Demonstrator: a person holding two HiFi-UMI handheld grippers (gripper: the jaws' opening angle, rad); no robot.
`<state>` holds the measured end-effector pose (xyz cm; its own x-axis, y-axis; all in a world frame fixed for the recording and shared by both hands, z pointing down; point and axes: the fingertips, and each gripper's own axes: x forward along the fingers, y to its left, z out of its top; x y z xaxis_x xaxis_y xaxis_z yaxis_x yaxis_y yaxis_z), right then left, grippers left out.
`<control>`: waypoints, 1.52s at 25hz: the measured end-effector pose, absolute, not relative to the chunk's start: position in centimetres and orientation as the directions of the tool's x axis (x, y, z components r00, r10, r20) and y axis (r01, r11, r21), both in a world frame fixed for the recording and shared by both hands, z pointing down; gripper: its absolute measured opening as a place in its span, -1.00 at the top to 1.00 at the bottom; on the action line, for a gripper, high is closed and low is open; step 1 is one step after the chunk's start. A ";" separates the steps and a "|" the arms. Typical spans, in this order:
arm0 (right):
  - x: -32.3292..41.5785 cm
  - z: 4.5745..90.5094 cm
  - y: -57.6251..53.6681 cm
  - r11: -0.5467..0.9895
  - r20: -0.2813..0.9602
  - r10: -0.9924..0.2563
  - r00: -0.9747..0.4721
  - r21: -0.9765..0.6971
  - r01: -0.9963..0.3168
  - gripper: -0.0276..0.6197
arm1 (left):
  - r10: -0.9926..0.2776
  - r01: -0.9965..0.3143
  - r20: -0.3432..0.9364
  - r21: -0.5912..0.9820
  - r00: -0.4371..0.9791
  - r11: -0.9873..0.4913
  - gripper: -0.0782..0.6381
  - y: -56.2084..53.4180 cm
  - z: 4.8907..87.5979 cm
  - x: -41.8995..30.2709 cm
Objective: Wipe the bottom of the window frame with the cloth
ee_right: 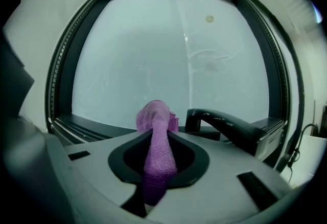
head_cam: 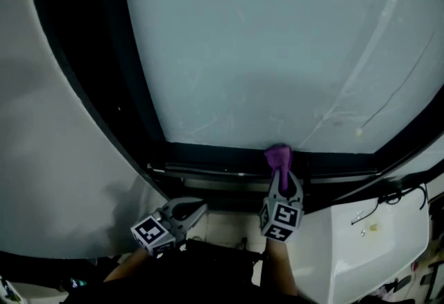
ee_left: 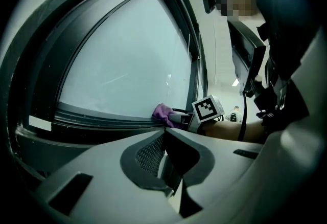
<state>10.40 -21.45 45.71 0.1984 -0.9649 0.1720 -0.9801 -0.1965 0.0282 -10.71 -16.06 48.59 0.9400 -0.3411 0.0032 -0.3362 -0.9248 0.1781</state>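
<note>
Room: a white wall (head_cam: 48,157) stands to the left of a big window, and pale floor (head_cam: 222,228) shows low down between the two grippers.
Glass: the glass (head_cam: 277,46) is cloudy and light, with thin scratch lines on it.
Window frame: the window frame (head_cam: 104,87) is dark and goes all round the glass. Its bottom part is a long dark rail that runs along under the glass.
Cloth: the cloth (head_cam: 279,155) is purple. Its bunched end sits on the bottom rail of the frame, right of the middle, just at the edge of the glass. The rest of it runs back as a tight strip between the fingers.
Right gripper: the right gripper (head_cam: 281,173) points at the rail. Its fingers are clamped on the cloth.
Left gripper: the left gripper (head_cam: 200,208) is lower and to the left, apart from the frame and from the cloth. Its fingers are together, with nothing between them.
Handle: in the right gripper view a black handle (ee_right: 230,123) lies just to the right of the cloth.
Box: a white box (head_cam: 374,247) is at the lower right, with a black cable (head_cam: 400,191) at its top edge.
Arm: a bare arm (ee_left: 230,128) reaches in behind the right gripper.
</note>
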 end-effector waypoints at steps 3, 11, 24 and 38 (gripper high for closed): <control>10.6 46.2 -21.4 -0.172 0.159 -0.971 0.177 0.041 -0.984 0.71 | -0.350 -0.346 0.005 0.164 0.937 -0.924 0.78 -16.0 48.8 -9.7; 12.9 46.9 -19.9 -0.102 0.102 -0.988 0.112 0.100 -0.990 0.71 | -0.407 -0.399 -0.016 0.166 0.913 -0.902 0.78 -15.8 47.6 -6.3; 16.7 46.7 -18.8 0.069 0.147 -0.989 -0.020 0.336 -0.939 0.71 | -0.453 -0.443 -0.017 0.186 0.891 -0.877 0.78 -15.6 47.4 -1.5; 20.2 45.5 -19.3 0.074 0.177 -0.984 0.009 0.459 -0.886 0.71 | -0.472 -0.462 -0.009 0.190 0.881 -0.866 0.78 -15.6 47.8 -0.3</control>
<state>20.18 -19.26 45.46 0.0087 -0.9843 0.1765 -0.8855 0.0744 0.4586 -0.31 -15.61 47.76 0.8814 -0.4722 -0.0088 -0.4621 -0.8661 0.1903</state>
